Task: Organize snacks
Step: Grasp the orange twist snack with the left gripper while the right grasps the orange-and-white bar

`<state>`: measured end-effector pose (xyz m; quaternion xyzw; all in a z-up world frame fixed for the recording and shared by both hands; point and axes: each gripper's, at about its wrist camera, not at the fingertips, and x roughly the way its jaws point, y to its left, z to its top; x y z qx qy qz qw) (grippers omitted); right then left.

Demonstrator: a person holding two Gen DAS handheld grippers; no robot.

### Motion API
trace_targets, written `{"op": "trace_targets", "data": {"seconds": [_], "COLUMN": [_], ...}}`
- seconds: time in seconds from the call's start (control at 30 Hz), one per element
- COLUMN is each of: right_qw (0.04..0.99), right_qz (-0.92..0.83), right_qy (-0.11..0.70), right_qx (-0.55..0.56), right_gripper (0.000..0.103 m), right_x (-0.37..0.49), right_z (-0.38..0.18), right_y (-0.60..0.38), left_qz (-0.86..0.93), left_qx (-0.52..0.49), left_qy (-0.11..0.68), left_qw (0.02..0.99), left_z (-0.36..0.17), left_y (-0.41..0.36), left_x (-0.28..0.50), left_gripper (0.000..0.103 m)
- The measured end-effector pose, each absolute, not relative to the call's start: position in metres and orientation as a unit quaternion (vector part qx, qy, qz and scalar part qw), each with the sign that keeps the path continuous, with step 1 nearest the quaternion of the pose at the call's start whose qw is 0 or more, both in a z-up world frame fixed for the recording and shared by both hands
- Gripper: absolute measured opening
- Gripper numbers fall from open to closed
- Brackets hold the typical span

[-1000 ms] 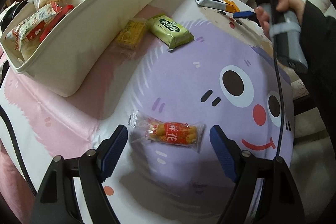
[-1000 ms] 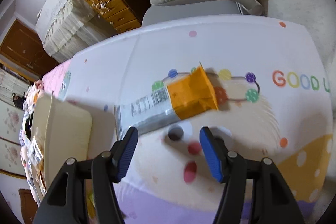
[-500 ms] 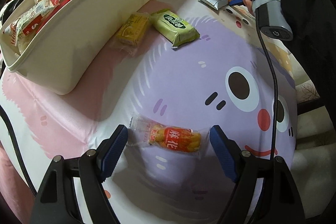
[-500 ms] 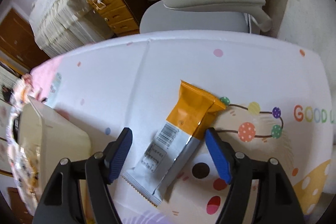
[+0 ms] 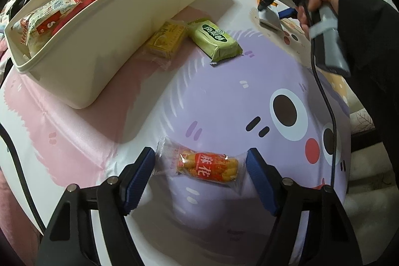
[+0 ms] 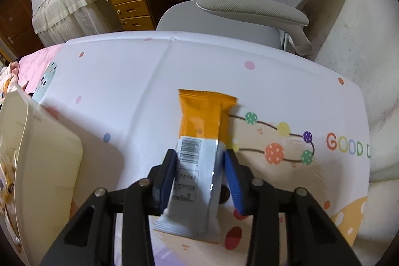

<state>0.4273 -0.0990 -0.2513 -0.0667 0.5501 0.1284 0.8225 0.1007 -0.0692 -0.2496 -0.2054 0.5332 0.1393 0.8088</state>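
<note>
Right tool [image 6: 199,173] steeply downward (jaws closing) around wrapper [image 6: 197,153]

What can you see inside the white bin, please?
The bin holds several wrapped snacks at its near end; its wall hides the bottom and the far end.

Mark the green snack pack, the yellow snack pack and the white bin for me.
green snack pack [image 5: 216,39], left wrist view, top face.
yellow snack pack [image 5: 166,40], left wrist view, top face.
white bin [image 5: 104,41], left wrist view, near side wall.
</note>
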Motion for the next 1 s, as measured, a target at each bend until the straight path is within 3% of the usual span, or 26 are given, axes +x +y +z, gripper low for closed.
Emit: {"op": "trace_targets", "data": {"seconds": [0.13,0.63,1.0], "right_qw": [0.826,0.799,0.769], "right_qz": [0.134,0.138,0.129], "right_qy": [0.540,0.581,0.624], "right_qx": [-0.087,-0.071,-0.043], "right_gripper": [0.033,0.032,0.032], "right_x": [0.415,0.354,0.289], "right_z": [-0.248,-0.239,-0.221], "right_y": [-0.103,-0.156,-0.206], "left_qz": [0.141,0.133,0.099], "left_qx": [-0.204,-0.180,-0.180], "left_qy": [0.527,0.532,0.564], "left_qw": [0.813,0.816,0.800], "left_z": [-0.249,-0.248,-0.233], "left_y": [-0.066,-0.068,-0.068], "left_x": [0.100,0.106,0.099], "left_gripper": [0.070,0.060,0.059]}}
